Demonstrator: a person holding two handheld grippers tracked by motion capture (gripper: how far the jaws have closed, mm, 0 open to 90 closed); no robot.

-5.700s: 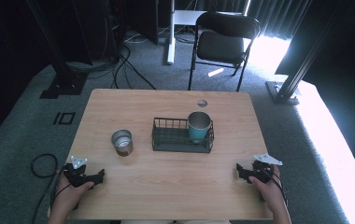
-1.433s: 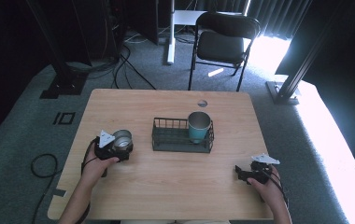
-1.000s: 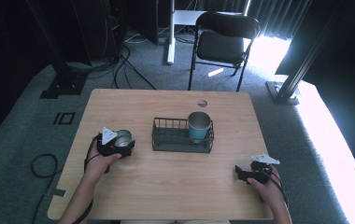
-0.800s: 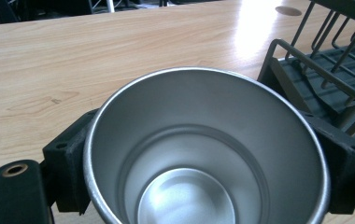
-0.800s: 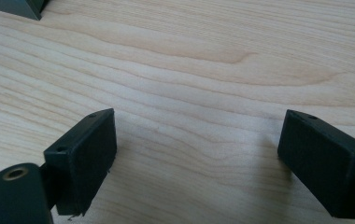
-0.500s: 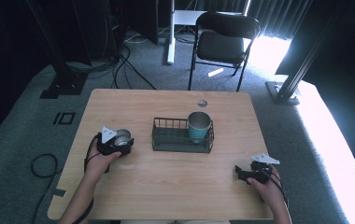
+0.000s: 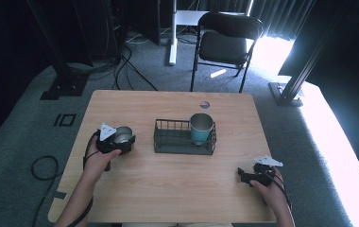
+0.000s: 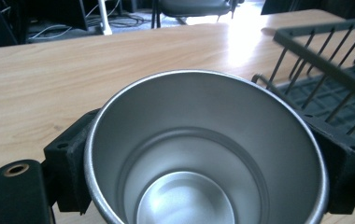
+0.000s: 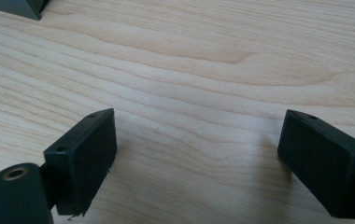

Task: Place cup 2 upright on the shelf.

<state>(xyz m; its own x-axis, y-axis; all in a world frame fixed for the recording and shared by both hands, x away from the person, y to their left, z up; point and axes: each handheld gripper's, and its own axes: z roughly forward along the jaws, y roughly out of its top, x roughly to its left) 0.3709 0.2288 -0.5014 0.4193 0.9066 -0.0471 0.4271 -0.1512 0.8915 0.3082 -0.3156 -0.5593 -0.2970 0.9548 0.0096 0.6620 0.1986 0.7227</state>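
Left gripper [image 7: 126, 144] jaws clamped on steel cup [image 8: 203, 154]; right gripper [image 7: 242, 175] jaws wide, over bare table [image 7: 177, 184]

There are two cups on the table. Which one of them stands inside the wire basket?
The teal cup stands in the right end of the black wire basket. The silver steel cup stands on the bare table left of the basket, clamped by the left gripper.

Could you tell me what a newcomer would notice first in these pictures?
Probably the shiny steel cup at the table's left, clamped between the jaws of the left gripper. Next, the teal cup standing in the right end of the black wire basket at the table's middle. The right gripper rests open on the bare wood near the front right corner.
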